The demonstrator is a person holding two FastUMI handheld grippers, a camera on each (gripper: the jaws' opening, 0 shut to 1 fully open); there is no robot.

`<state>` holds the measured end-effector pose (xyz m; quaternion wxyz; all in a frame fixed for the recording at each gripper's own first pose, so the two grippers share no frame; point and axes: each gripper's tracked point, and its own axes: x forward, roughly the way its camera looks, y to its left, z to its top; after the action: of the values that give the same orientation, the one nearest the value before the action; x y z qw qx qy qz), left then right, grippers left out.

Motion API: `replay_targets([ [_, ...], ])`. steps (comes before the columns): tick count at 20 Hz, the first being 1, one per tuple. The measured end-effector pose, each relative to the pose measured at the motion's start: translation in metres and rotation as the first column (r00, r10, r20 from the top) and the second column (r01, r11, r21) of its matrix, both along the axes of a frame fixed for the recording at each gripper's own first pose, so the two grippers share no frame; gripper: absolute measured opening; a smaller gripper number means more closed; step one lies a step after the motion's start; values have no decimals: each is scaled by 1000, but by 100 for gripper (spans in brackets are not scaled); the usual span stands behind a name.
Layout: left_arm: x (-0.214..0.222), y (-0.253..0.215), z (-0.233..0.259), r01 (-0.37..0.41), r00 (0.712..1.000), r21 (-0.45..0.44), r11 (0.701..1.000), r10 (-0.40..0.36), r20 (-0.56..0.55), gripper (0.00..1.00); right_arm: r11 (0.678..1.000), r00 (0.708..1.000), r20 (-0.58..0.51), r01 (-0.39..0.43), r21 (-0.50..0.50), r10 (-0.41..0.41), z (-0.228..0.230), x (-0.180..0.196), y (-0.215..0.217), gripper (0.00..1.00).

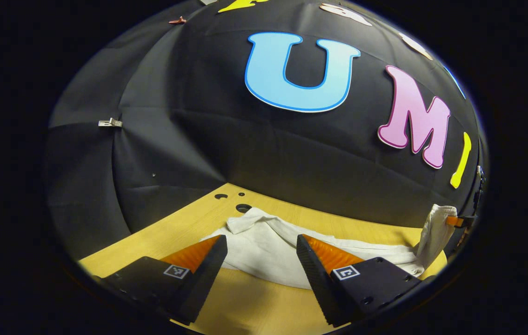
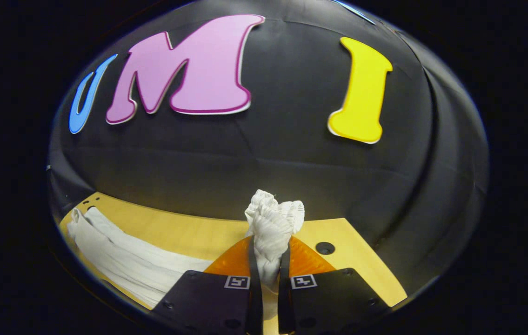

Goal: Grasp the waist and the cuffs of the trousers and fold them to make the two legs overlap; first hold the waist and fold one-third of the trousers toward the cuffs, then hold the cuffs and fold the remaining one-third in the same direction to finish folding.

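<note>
Lying stretched across the wooden counter [image 1: 254,307], the white trousers [image 1: 268,251] run lengthwise from one end to the other, and in the left gripper view a rumpled end of them sits near the counter's far corner, close to a few round holes [image 1: 243,208] in the wood. The left claw [image 1: 260,253] hangs just above the near edge of the cloth with its fingers [image 1: 312,274] spread wide apart and nothing between them; the trousers' near hem shows in the gap between them. At the right edge of that same view, the far end of the trousers is lifted off the counter and bunched upright in the right claw [image 1: 454,221], seen small and far off.

In the right gripper view, the right claw [image 2: 268,274] is pressed together on a gathered, crinkled bunch of the trousers [image 2: 270,228], both fingers bearing on the fabric, which puffs up above the fingertips. From that bunch the rest of the trousers trails away to the left along the counter [image 2: 184,232] in long soft folds toward its far left corner. Another round hole [image 2: 324,248] lies in the wood just right of the pinched cloth.
</note>
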<state>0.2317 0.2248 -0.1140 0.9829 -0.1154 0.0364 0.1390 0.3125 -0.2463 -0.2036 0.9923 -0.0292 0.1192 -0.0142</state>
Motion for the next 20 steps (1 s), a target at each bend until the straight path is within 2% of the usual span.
replay_targets([
  [3,-1,12,3,2,1000,-1,1000,-2,5,96,992,992,27,-122,31,122,3,-6,2,17],
  [6,-2,25,4,-1,1000,-11,1000,1,-2,96,976,977,-8,-212,42,212,13,-9,4,17],
  [11,9,45,-8,-2,1000,-17,1000,1,-24,96,960,958,-66,-279,6,278,14,-10,0,17],
  [12,15,47,-13,4,999,-15,1000,-5,-34,92,958,955,-77,-286,0,285,11,-9,1,16],
  [13,22,51,-18,7,999,-7,1000,-7,-49,96,957,953,-89,-291,-4,289,9,-9,2,17],
  [15,34,63,-29,0,996,25,1000,2,-87,96,953,946,-120,-304,-2,302,-5,-2,8,18],
  [16,39,69,-37,-10,993,43,999,15,-114,96,951,942,-135,-310,-2,307,-13,0,9,11],
  [17,45,75,-45,-22,989,61,998,31,-145,95,950,939,-150,-314,-8,309,-19,0,8,30],
  [18,51,80,-54,-35,983,73,997,47,-177,96,947,936,-159,-320,-14,314,-21,1,8,34],
  [20,63,83,-70,-60,971,85,995,78,-227,96,939,925,-175,-343,-9,337,-27,-9,20,34],
])
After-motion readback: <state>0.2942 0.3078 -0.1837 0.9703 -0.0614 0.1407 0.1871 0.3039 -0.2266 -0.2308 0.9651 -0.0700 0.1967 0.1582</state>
